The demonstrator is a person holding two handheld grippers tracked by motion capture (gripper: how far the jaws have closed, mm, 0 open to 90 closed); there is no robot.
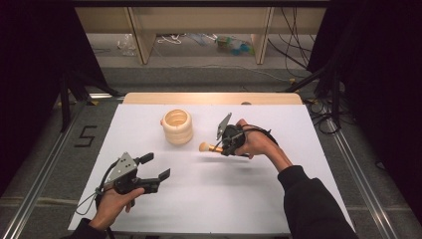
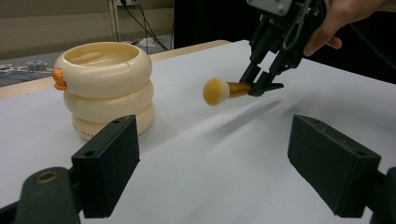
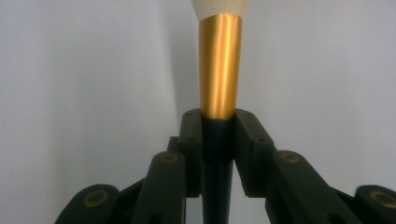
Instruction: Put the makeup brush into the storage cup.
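A makeup brush (image 1: 209,147) with a cream tuft, gold ferrule (image 3: 220,65) and black handle hangs level above the white table, tuft pointing left. My right gripper (image 1: 230,143) is shut on its handle; in the right gripper view both pads clamp the handle just below the ferrule. The brush (image 2: 219,90) and the right gripper (image 2: 261,84) also show in the left gripper view. A cream ribbed cup (image 1: 177,126) made of stacked rings stands upright left of the brush. My left gripper (image 1: 155,168) rests low at the front left, jaws wide apart with nothing between them.
The white sheet (image 1: 214,199) covers the table, with a wooden strip (image 1: 209,98) along the far edge. The cup (image 2: 105,88) has a small orange tab on its side. Dark curtains and metal rails flank the table.
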